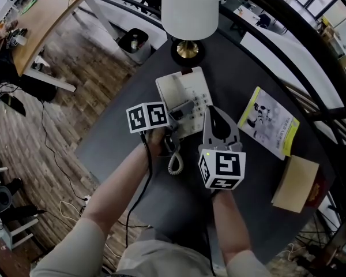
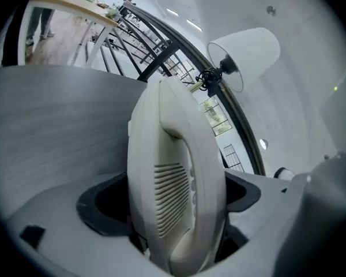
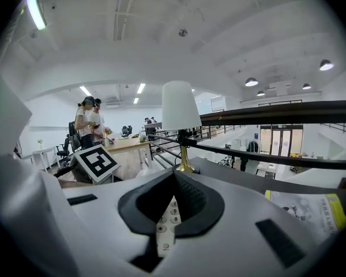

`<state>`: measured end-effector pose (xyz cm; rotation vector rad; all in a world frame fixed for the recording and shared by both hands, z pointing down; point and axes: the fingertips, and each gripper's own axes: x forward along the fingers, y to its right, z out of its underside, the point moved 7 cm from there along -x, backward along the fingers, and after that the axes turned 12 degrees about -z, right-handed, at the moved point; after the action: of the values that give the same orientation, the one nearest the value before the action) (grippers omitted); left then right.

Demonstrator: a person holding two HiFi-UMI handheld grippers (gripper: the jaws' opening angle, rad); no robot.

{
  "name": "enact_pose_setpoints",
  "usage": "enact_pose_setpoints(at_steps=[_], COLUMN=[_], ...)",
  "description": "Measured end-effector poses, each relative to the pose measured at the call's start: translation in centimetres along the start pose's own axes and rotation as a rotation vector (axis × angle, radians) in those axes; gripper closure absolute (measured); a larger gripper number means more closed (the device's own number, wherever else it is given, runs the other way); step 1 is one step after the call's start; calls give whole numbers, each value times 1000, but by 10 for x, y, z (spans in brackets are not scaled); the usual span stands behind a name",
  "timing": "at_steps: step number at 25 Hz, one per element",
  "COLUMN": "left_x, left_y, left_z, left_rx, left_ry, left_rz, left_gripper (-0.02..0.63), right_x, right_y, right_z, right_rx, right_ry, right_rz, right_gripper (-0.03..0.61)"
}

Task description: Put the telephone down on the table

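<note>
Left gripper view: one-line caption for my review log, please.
Left gripper shut on the white telephone handset, with the table lamp beyond.

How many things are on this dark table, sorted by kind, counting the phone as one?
Lamp: 1
Telephone: 1, its handset clamped in the left gripper
Yellow-edged magazine: 1
Tan notebook: 1
Dark red booklet: 1
Total: 5
</note>
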<state>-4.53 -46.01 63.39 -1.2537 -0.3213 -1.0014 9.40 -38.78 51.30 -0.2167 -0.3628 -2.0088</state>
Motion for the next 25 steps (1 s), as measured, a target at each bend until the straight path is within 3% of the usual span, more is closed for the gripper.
enact_pose_setpoints(at_steps=[5,9,18,25], left_x=[-2,-11,-55,-125], left_y=[-2,2,22,66], left_z=[3,-1,1,-7], left_rx=[55,158,222,313], left_ry=[1,51,128,301], left_rz=[-102,-189,-242,-189], left_gripper=[170,170,173,223], right_x=[-10,-19,-42,-77], right_y=[-2,-6,-17,-33], right_z=[-3,-6,-19,-52], right_rx=[5,-1,-26,-79], right_ry=[-3,4,-1,50], right_rz=[-5,-5,3,16], right_gripper=[577,577,577,577])
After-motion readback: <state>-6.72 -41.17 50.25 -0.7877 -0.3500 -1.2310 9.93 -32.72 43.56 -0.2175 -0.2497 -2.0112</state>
